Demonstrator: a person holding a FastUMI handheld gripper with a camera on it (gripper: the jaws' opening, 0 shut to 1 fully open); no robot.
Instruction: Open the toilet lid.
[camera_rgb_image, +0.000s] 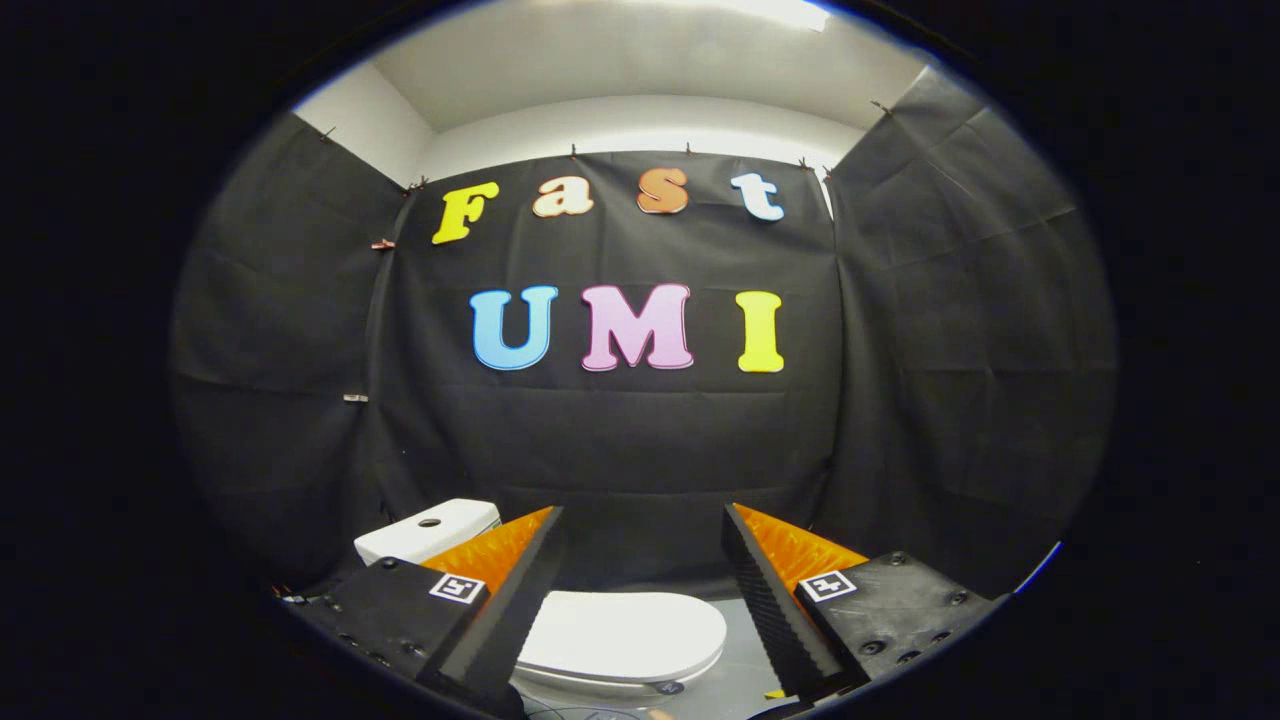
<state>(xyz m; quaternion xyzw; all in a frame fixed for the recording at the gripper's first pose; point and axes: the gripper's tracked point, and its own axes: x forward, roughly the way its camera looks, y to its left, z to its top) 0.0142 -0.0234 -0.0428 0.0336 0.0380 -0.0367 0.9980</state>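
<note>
A: Quick one. Your claw (640, 590) is spread wide, nothing between the fingers, hanging above the toilet and apart from it.

B: Where's the lid?

A: The toilet lid (625, 632) is down flat on the bowl, below and between the fingers, its rounded front end nearer the right finger. Not opened yet.

B: Risks?

A: You're high and looking at the wall, so I'd guess you could drop in blind and jab the top of the lid instead of catching its edge. It looks smooth and glossy, so a shallow pinch may slip off. Lift too fast and it could bang the tank (428, 529) behind it, beyond the left finger.

B: Beyond that?

A: Just the black cloth wall (640, 450).
</note>
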